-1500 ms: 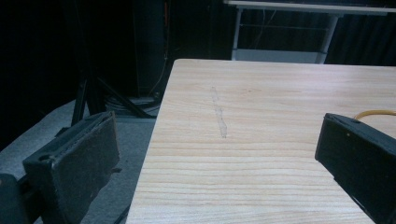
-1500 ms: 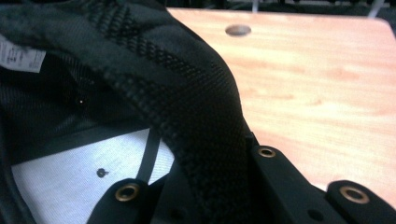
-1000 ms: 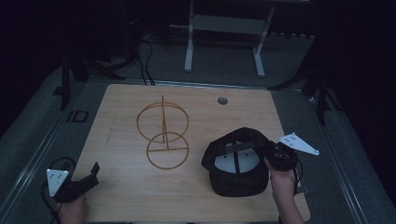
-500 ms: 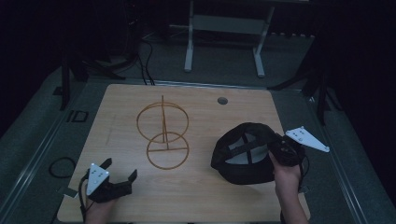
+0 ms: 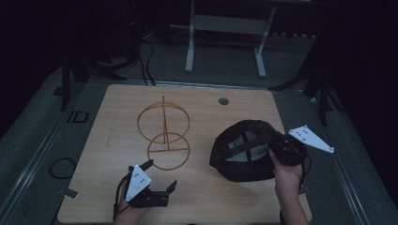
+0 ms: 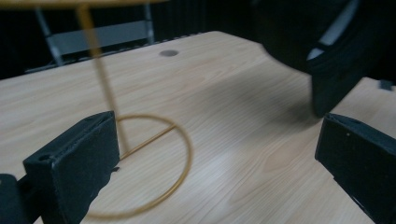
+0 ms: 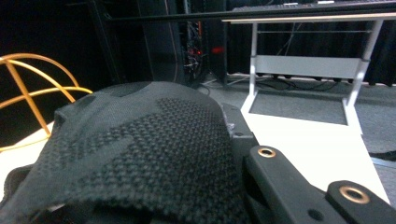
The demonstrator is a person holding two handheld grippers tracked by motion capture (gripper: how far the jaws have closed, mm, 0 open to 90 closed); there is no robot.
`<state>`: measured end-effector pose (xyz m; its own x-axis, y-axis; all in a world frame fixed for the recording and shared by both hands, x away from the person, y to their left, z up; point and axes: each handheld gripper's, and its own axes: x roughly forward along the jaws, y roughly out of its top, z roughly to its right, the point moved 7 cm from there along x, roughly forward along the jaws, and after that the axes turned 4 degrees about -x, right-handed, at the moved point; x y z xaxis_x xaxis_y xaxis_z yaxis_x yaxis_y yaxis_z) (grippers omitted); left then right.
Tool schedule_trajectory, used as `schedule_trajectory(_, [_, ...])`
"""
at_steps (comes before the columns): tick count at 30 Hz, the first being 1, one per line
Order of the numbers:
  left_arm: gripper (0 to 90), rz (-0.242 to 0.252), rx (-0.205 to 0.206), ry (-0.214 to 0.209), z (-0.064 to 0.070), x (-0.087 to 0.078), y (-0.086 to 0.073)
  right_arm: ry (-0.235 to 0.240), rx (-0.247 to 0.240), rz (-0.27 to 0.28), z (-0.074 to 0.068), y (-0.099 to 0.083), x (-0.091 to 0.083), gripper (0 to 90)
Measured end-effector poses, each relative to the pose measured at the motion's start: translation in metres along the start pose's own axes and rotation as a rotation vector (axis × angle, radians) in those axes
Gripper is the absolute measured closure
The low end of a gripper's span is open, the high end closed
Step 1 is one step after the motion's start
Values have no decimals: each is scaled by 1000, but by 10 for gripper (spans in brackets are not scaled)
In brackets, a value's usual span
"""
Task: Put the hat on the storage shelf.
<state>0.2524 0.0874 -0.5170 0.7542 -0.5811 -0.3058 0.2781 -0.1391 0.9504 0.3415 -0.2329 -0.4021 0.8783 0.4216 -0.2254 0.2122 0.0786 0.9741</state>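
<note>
A black cap (image 5: 244, 147) hangs tilted over the right side of the table, its grey lining and straps facing the camera. My right gripper (image 5: 277, 149) is shut on the cap's right edge; in the right gripper view the cap's mesh cloth (image 7: 140, 149) covers the jaws. A gold wire stand (image 5: 164, 133), two rings on an upright rod, rests at the table's middle. My left gripper (image 5: 159, 176) stands open near the front edge, just below the stand's lower ring. In the left gripper view the stand's base ring (image 6: 182, 158) lies between the wide jaws, and the cap (image 6: 336, 60) hangs at upper right.
The wooden table (image 5: 117, 112) has a round grommet hole (image 5: 224, 101) near its far edge. A white desk frame (image 5: 225, 28) stands on the floor beyond it. A cable loop (image 5: 61, 167) lies off the table's left side.
My left gripper has moved right and forward along the front edge toward the stand's base. The right gripper has lifted and tipped the cap up, shifting it slightly right.
</note>
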Motion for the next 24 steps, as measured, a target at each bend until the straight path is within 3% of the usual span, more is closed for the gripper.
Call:
schedule_trajectory(7, [24,26,57,-53,24,19,22,29,-4,6,-11,3,2,889])
schedule_trajectory(14, [25,46,77,-119,49,41,45,57,-10,5,-21,3,2,889])
schedule_trajectory(20, [51,34,107,-162,62,60,59,90,-7,0,-30,2,3,889])
schedule_trajectory(24, [112,21,128,-161,65,69,62,108,-10,-3,-35,1,2,889])
